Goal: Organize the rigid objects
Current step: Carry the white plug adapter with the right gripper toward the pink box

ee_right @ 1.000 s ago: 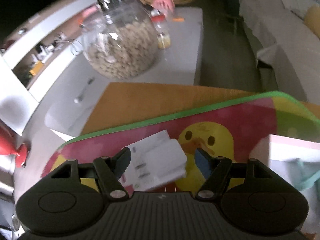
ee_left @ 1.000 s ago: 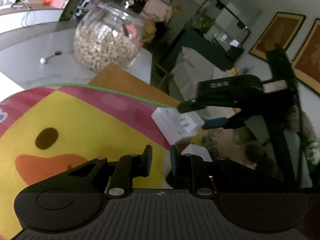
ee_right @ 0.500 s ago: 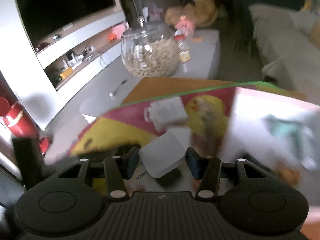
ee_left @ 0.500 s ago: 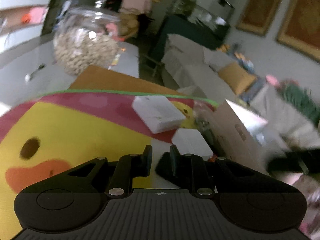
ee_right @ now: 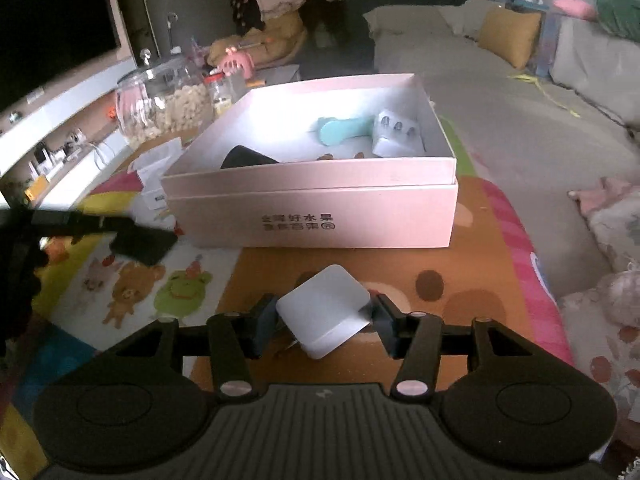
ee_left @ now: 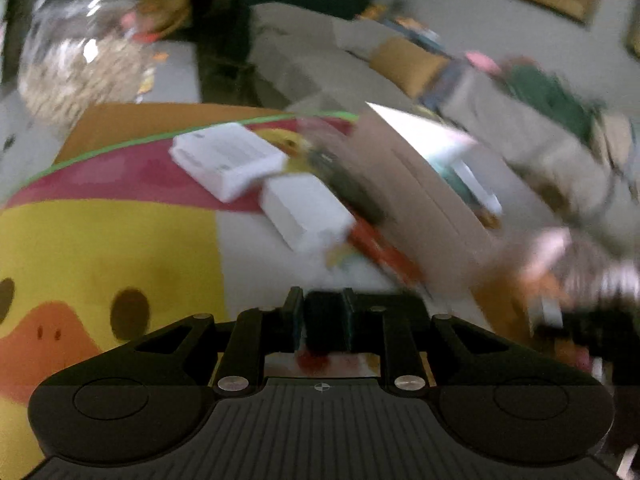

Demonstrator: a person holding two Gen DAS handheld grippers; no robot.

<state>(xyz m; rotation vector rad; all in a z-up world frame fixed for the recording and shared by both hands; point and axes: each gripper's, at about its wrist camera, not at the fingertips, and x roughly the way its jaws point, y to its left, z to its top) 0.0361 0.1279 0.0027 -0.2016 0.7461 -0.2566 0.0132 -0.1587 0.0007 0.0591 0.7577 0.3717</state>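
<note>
My right gripper (ee_right: 324, 314) holds a small white square box (ee_right: 322, 308) above the mat, just in front of the open pink box (ee_right: 312, 208). Its pads touch both sides while the jaws are opening a little. Inside the pink box lie a teal item (ee_right: 344, 130), a white item (ee_right: 396, 132) and a black one (ee_right: 248, 158). My left gripper (ee_left: 321, 314) grips a flat black object (ee_right: 142, 242) low over the mat, left of the pink box, and its jaws are opening slightly. Two white boxes (ee_left: 226, 158) (ee_left: 308, 208) rest on the mat ahead of it.
The colourful play mat (ee_right: 132, 292) covers the table. A glass jar of snacks (ee_right: 164, 108) stands behind the pink box, with small bottles and a pink toy beside it. A grey sofa (ee_right: 500, 120) with cushions runs along the right. The left wrist view is blurred.
My right gripper closed on the white square box, lifted it off the mat and swung it right, in front of the pink box. My left gripper rolled and swung right.
</note>
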